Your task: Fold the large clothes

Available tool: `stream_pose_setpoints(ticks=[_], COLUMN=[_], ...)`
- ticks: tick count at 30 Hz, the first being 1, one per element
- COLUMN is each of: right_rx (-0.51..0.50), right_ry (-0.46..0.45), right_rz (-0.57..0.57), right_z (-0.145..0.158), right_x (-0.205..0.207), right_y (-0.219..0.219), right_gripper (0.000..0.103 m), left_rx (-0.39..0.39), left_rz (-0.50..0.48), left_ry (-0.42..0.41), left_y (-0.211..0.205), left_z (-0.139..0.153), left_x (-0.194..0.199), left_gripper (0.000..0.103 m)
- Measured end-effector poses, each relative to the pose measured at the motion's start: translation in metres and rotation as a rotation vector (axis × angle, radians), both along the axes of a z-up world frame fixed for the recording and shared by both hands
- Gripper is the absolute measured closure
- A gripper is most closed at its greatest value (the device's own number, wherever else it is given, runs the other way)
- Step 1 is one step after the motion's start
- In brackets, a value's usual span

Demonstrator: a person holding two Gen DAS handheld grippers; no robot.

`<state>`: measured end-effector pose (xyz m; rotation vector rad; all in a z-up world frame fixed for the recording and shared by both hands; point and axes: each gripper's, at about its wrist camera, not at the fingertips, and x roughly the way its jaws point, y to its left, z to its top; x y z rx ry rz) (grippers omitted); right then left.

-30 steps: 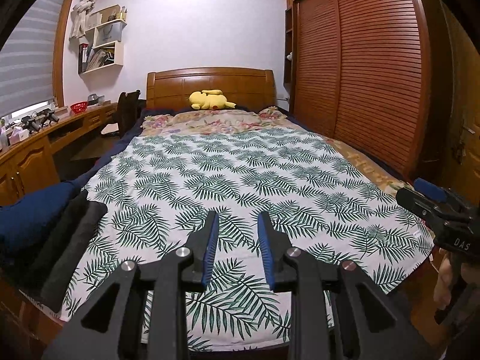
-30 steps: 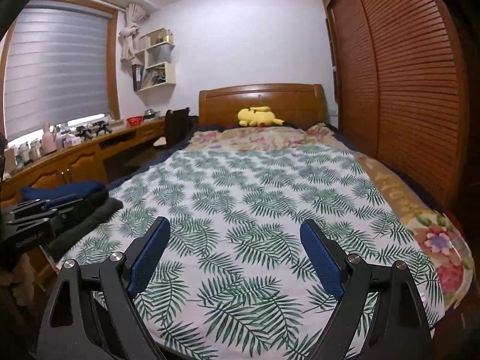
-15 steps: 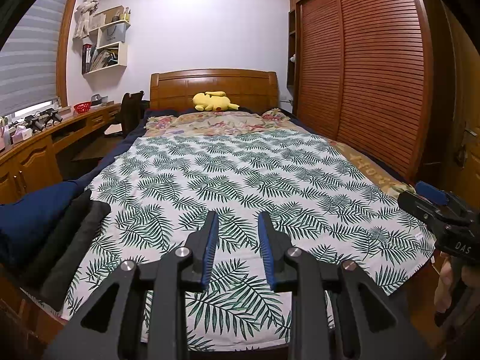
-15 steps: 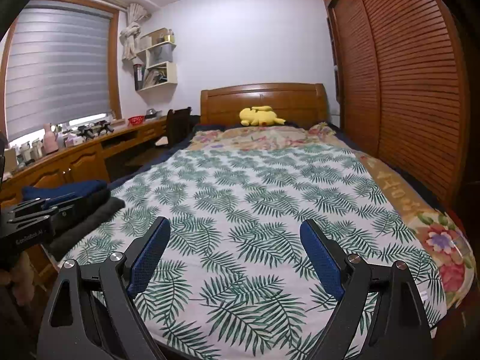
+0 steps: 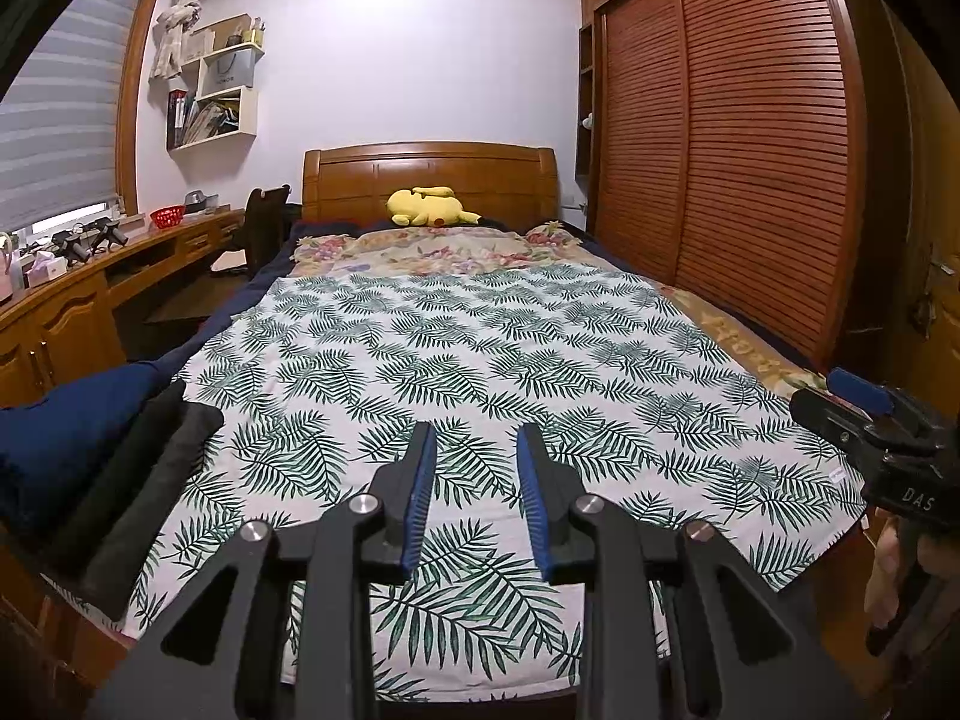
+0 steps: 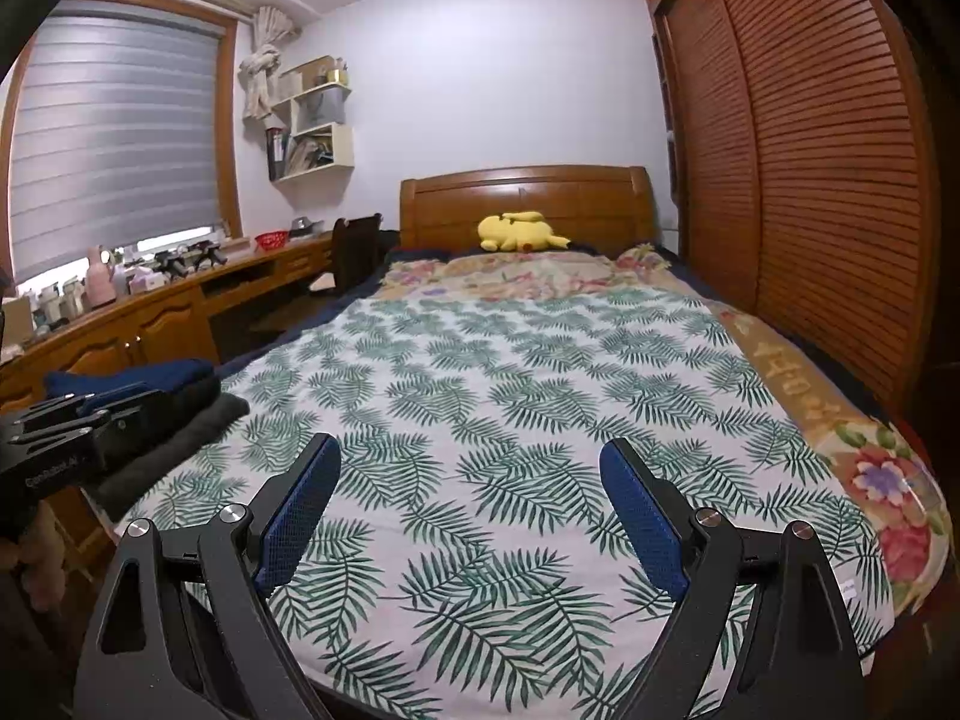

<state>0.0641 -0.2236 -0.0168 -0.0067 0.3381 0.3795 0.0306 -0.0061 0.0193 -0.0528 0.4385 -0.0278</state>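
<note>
A large white sheet with green palm leaves (image 5: pixel 480 348) (image 6: pixel 510 372) lies spread flat over the bed. At the bed's near left corner sits a stack of folded clothes (image 5: pixel 90 450) (image 6: pixel 162 396): navy, black and grey. My left gripper (image 5: pixel 475 429) hovers above the sheet's near edge, open by a narrow gap with nothing between its blue pads. My right gripper (image 6: pixel 470 444) hangs over the near edge too, wide open and empty. Each gripper shows at the other view's edge: the right gripper (image 5: pixel 864 408) and the left gripper (image 6: pixel 60 426).
A yellow plush toy (image 5: pixel 429 207) lies by the wooden headboard (image 5: pixel 429 171). A floral blanket (image 6: pixel 888 468) shows under the sheet on the right. Slatted wardrobe doors (image 5: pixel 738 138) line the right side. A long wooden desk (image 6: pixel 138 312) and a chair (image 6: pixel 357 252) stand on the left.
</note>
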Motion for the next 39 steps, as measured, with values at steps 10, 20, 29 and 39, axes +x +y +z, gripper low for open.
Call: stream_pose_setpoints(ticks=[10,20,29,39], right_rx=[0.0,0.0,0.004,0.004], right_ry=[-0.002,-0.005,-0.005,-0.006], right_rz=[0.001,0.0,0.003,0.002], right_z=[-0.0004,0.0,0.0004,0.001], right_x=[-0.0008,-0.0019,-0.0028,-0.0025], right_y=[0.0002,0.0007,0.0011,0.0011], right_gripper=[0.013,0.013,0.013,0.013], left_rx=[0.0,0.001,0.002,0.002], left_rz=[0.002,0.002,0.001,0.002], left_ry=[-0.001,-0.006,-0.013,-0.014], left_y=[0.0005,-0.0005,-0.0007,-0.0003], left_z=[-0.0002,0.0004,0.0027,0.0027], left_x=[-0.0005,-0.0016,-0.0039,-0.0046], left_gripper=[0.076,0.075,0.075,0.075])
